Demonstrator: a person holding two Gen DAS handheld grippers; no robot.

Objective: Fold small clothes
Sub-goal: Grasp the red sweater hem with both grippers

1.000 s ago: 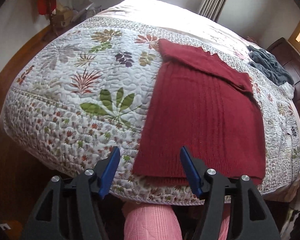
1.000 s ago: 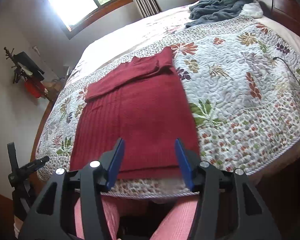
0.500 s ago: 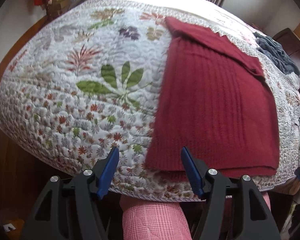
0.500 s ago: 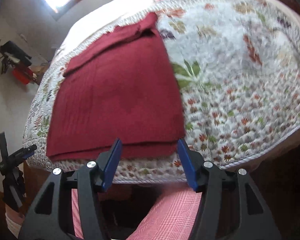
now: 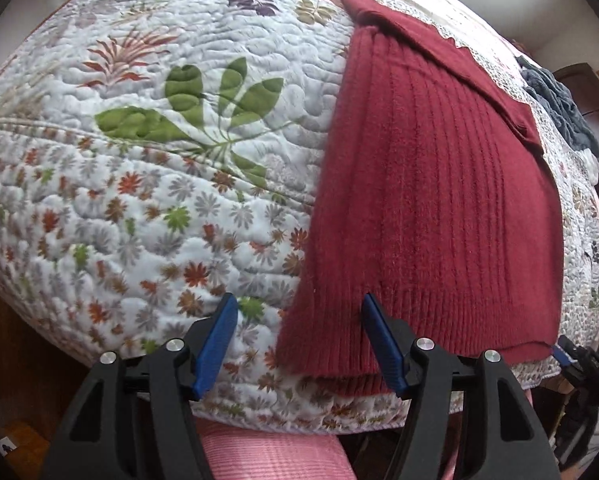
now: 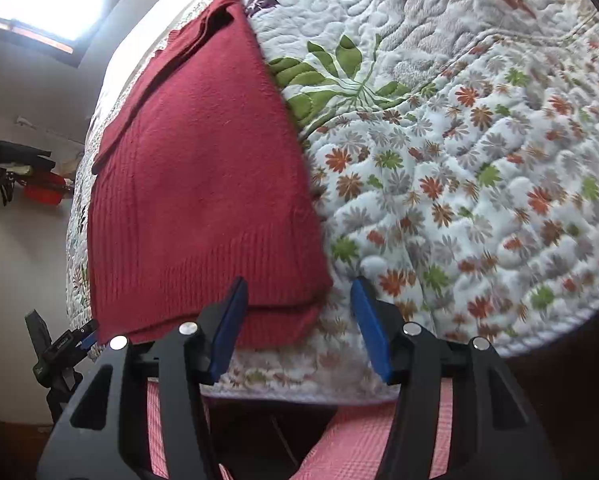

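- You are holding the left gripper (image 5: 297,338) low over the near edge of the bed, its jaws standing wide apart and gripping nothing; the near left corner of the red sweater (image 5: 431,200) is lying between its blue fingertips (image 5: 379,340).
- You are holding the right gripper (image 6: 295,320) with jaws wide as well, framing the sweater's near right corner (image 6: 299,304), with nothing clamped.
- The red sweater is lying flat on the floral quilt (image 5: 159,160), hem at the near edge of the bed, a folded band of it lying across the far end.
- A grey blanket (image 5: 559,108) is sitting bunched at the far right of the bed, well apart from the sweater.
- Your pink checked trousers (image 6: 363,444) are showing below the bed edge.
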